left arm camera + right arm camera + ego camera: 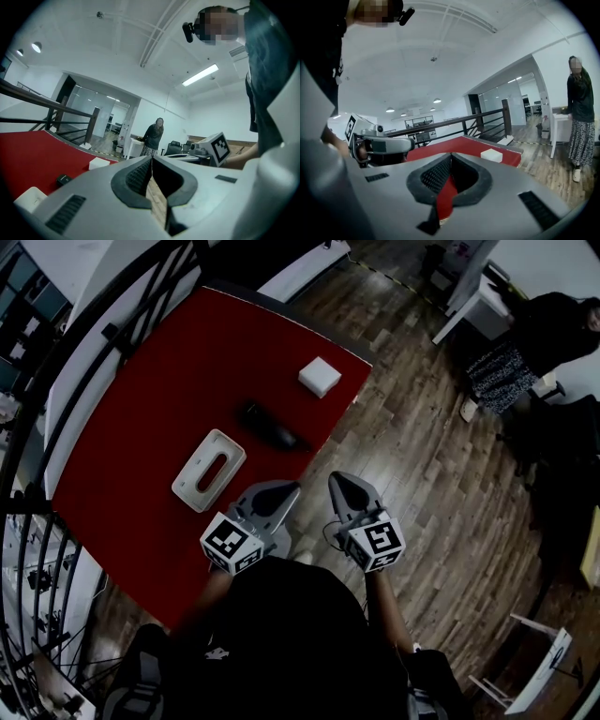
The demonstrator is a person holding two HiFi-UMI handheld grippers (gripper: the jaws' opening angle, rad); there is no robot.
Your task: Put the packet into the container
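- table [141, 409]: red
- container [208, 470]: wht
- packet [270, 427]: blk
- small box [320, 376]: wht
- left gripper [292, 487], right gripper [337, 481]: grey, blk pads, blk/wht square-marker cubes
- floor [422, 456]: brown wood planks

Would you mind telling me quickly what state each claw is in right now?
Left claw: closed, holding nothing.
Right claw: closed, holding nothing.

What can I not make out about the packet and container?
- Packet: head view, too small and dark to tell its print.
- Container: left gripper view shows only a corner; the left gripper hides the rest.
- Right gripper view: neither shows; the right gripper fills the foreground.
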